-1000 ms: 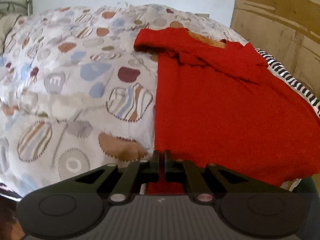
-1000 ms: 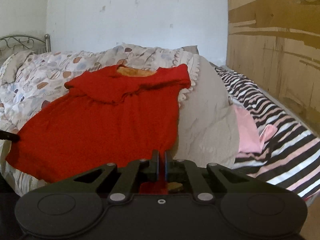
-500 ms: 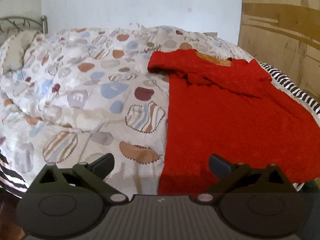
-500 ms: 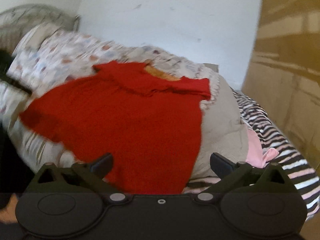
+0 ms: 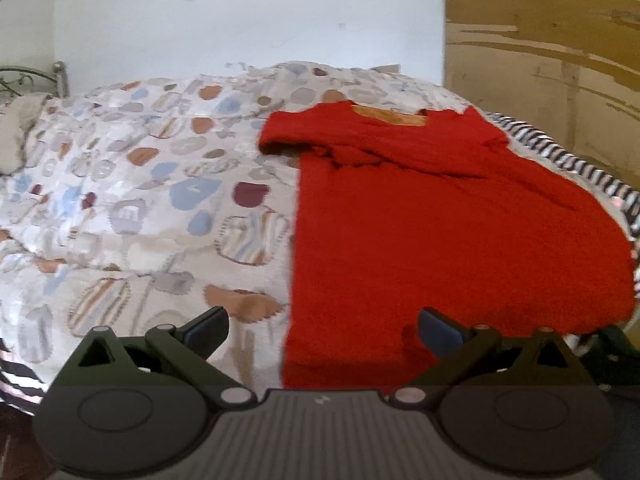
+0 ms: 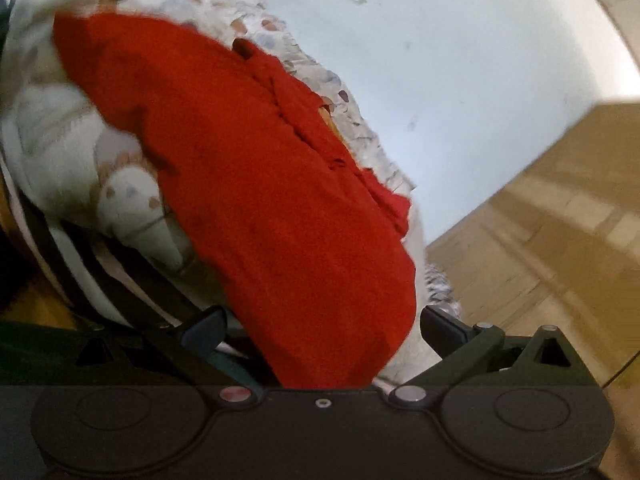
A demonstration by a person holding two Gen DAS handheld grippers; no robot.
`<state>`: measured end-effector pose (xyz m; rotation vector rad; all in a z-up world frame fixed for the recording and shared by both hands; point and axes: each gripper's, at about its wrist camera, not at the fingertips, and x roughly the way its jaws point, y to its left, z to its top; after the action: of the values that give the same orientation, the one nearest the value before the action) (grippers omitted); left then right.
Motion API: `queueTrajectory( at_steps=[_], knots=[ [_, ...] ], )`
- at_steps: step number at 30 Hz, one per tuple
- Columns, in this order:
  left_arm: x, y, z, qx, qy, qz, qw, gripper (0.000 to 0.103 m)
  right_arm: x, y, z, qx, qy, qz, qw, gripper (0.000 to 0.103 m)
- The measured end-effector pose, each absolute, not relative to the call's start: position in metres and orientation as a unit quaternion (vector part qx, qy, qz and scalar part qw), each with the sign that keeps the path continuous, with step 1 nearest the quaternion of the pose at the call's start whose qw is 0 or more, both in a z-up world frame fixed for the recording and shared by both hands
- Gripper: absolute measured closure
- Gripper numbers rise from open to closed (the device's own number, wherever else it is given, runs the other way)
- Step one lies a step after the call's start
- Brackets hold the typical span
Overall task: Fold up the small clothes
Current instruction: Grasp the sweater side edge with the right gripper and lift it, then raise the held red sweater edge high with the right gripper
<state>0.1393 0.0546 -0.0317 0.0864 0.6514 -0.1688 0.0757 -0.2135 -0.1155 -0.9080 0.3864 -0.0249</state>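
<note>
Red shirt is lying flat on patterned duvet, right half of frame; left half bare. Left claw and right claw are both gaping, gripping nothing.

The red dress is looking like a nubby, matt knit cloth, lying on a soft printed quilt. The left gripper is showing matt black plastic; the wall panel is looking like worn, patchy wood.

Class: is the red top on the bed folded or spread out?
Spread out: the red top lies flat on the patterned duvet, both sleeves and hem showing.
</note>
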Motion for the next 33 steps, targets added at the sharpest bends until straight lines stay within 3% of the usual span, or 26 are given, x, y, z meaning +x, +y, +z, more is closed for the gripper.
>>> queueTrajectory(
  at_steps=[3, 7, 9, 11, 13, 15, 25, 33],
  knots=[
    [0.135, 0.056, -0.030, 0.033, 0.318, -0.107, 0.942, 0.000, 0.079, -0.210, -0.124, -0.455, 0.169, -0.024, 0.874, 0.001],
    [0.127, 0.059, -0.031, 0.030, 0.304, -0.130, 0.943, 0.000, 0.076, -0.216, -0.119, -0.470, 0.143, -0.031, 0.871, 0.013],
    [0.123, 0.057, -0.033, 0.045, 0.299, -0.132, 0.944, 0.000, 0.073, -0.218, -0.115, -0.473, 0.141, -0.022, 0.869, 0.028],
    [0.119, 0.054, -0.035, 0.064, 0.293, -0.135, 0.944, 0.000, 0.070, -0.220, -0.112, -0.481, 0.138, -0.015, 0.866, 0.062],
    [0.115, 0.051, -0.038, 0.085, 0.287, -0.136, 0.944, 0.000, 0.066, -0.220, -0.107, -0.482, 0.138, -0.008, 0.865, 0.073],
    [0.111, 0.046, -0.040, 0.107, 0.278, -0.139, 0.944, 0.000, 0.061, -0.218, -0.098, -0.470, 0.141, 0.005, 0.871, 0.093],
    [0.095, -0.006, -0.066, 0.200, 0.232, -0.186, 0.934, 0.000, 0.081, -0.229, -0.003, -0.279, 0.175, 0.090, 0.940, 0.097],
    [0.124, -0.036, -0.093, 0.158, 0.221, -0.159, 0.949, 0.000, 0.108, -0.242, 0.044, -0.163, 0.209, 0.114, 0.958, 0.097]
  ],
)
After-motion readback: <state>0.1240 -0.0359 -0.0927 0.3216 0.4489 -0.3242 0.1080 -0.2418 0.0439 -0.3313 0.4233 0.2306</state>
